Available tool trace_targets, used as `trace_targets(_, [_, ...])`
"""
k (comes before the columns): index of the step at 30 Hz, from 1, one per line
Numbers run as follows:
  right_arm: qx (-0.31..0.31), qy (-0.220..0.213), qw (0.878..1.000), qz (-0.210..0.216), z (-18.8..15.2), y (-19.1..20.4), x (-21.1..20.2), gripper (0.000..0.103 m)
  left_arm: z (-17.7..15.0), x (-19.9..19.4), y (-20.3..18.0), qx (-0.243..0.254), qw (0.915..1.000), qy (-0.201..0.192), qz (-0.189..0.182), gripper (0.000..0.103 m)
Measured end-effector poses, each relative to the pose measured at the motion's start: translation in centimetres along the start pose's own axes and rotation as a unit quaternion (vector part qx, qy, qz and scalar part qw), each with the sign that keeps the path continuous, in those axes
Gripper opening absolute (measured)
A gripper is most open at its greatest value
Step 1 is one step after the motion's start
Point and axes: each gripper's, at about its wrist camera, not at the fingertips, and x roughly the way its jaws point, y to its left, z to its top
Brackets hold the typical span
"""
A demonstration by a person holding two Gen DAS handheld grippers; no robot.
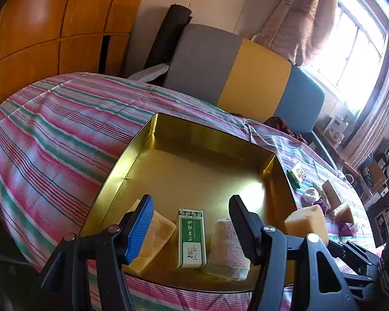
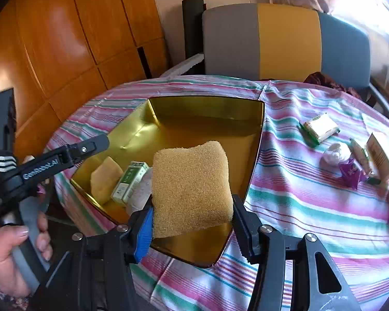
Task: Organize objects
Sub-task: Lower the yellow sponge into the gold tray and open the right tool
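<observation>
1. Left wrist view: the left gripper [image 1: 192,230] is held with fingers apart and empty over the gold tin [image 1: 147,140]; a green box [image 1: 191,238] lies inside.
2. Right wrist view: the sponge [image 2: 192,186] is pinched by the right gripper [image 2: 192,223] above the tin. It is judged light, soft and compressible, best gripped across its sides.

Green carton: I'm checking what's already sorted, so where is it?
In the left wrist view, the green carton lies inside the gold tin, near its front edge, between two sponges.
</observation>
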Motion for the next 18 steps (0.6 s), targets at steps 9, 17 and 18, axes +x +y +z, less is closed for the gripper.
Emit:
trace_targets(9, [-0.001,0.021,1.0,-0.02,-0.6,0.3,1.2,0.056,0.2,-0.1,0.2,-0.008,1.0,-0.001,-0.002,0.061])
trace_targets(17, [-0.008,0.017,1.0,-0.011,-1.0,0.6,1.1,0.064,-0.1,0.1,-0.2,-0.001,1.0,0.004,-0.006,0.061])
trace_targets(18, [-0.009,0.015,1.0,-0.01,-1.0,0.7,1.0,0.069,-0.1,0.1,-0.2,0.0,1.0,0.003,-0.006,0.061])
